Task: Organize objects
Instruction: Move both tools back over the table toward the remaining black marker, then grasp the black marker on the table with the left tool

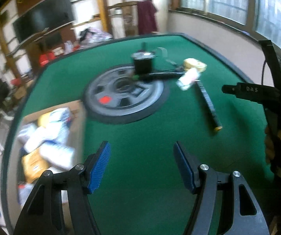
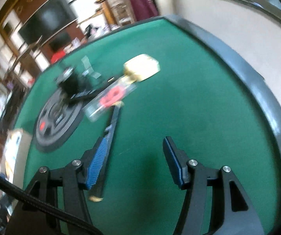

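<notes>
Both hand-held grippers: left hand-held gripper (image 1: 141,164) and right hand-held gripper (image 2: 132,161) open, empty | black rod (image 1: 209,105) lies on green bench (image 1: 140,137) beside weight plate (image 1: 124,96) | rod looks stiff, light; grip mid-shaft | plate heavy, leave.

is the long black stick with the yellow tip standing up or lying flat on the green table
Lying flat. The black stick rests along the green table, its yellow tip nearest the camera, nothing propping it up.
</notes>
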A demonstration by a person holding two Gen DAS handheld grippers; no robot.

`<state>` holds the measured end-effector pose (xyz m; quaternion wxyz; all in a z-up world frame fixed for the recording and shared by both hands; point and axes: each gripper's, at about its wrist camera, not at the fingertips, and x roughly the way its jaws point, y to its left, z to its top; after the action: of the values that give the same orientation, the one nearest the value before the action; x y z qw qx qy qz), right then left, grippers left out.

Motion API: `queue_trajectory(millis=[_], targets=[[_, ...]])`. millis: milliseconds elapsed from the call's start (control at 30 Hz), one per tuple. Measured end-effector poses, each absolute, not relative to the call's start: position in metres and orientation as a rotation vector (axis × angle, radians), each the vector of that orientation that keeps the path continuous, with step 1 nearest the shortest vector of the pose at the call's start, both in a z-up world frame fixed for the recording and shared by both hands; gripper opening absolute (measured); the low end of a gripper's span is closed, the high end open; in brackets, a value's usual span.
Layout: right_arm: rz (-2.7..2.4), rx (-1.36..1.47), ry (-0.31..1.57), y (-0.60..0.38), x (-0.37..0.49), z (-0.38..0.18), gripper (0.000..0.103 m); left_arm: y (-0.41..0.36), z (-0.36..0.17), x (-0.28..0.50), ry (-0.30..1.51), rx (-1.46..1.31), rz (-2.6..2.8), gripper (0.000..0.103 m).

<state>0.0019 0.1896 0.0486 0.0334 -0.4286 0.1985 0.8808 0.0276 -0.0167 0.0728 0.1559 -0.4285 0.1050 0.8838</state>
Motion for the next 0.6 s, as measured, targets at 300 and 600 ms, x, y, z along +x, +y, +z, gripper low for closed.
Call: queue_trajectory(millis=[300,600], targets=[[2.64,-1.206,0.783,0.242,0.009,0.045,0.058,0.076,0.044,-0.011,0.266,-1.218,2.367,0.06],[2.646,-1.185,0.8,0.244,0.011,0.047,0.058,0.124,0.012,-0.048,0.269,-1.26,2.4,0.059]])
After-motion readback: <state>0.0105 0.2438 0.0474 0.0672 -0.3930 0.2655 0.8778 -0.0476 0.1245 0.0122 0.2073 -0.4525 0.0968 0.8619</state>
